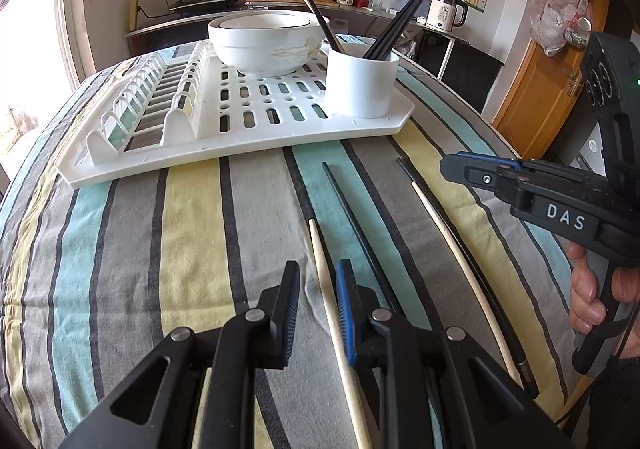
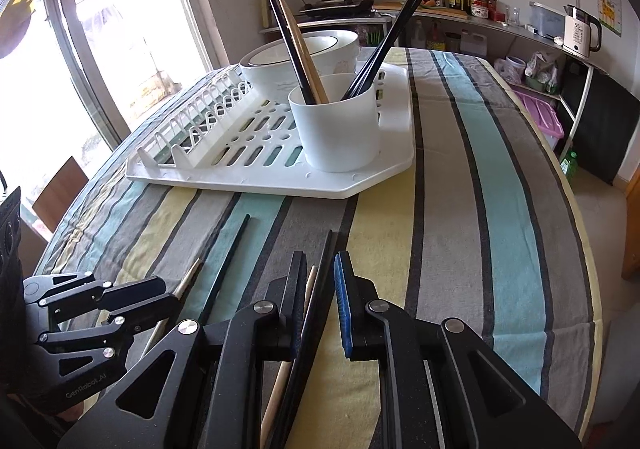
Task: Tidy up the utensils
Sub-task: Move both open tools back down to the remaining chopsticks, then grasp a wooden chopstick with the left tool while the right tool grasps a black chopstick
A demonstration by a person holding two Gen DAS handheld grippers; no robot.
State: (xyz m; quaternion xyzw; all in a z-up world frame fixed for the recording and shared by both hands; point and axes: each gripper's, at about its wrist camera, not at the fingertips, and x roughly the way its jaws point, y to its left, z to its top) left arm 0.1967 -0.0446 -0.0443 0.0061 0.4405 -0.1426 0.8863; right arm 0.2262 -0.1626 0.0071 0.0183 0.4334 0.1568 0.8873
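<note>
Matt striped cotton tablecloth [image 1: 192, 217]; glossy white plastic drying rack [image 1: 256, 117]; pale wooden chopstick [image 1: 326, 301]; glazed ceramic bowl [image 1: 264, 45].

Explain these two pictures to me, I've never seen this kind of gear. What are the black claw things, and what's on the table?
There is no robot here. A person holds a hand tool in each hand, each with two black fingers and a camera looking out along them. One picture comes from the left gripper, the other from the right gripper.

On the striped tablecloth sits a white drying rack carrying stacked bowls and a white cup already holding several chopsticks. Four loose chopsticks lie in front.

The left fingers straddle a pale wooden chopstick; the right fingers straddle a wooden one and a black one. Nothing is gripped or lifted yet.
</note>
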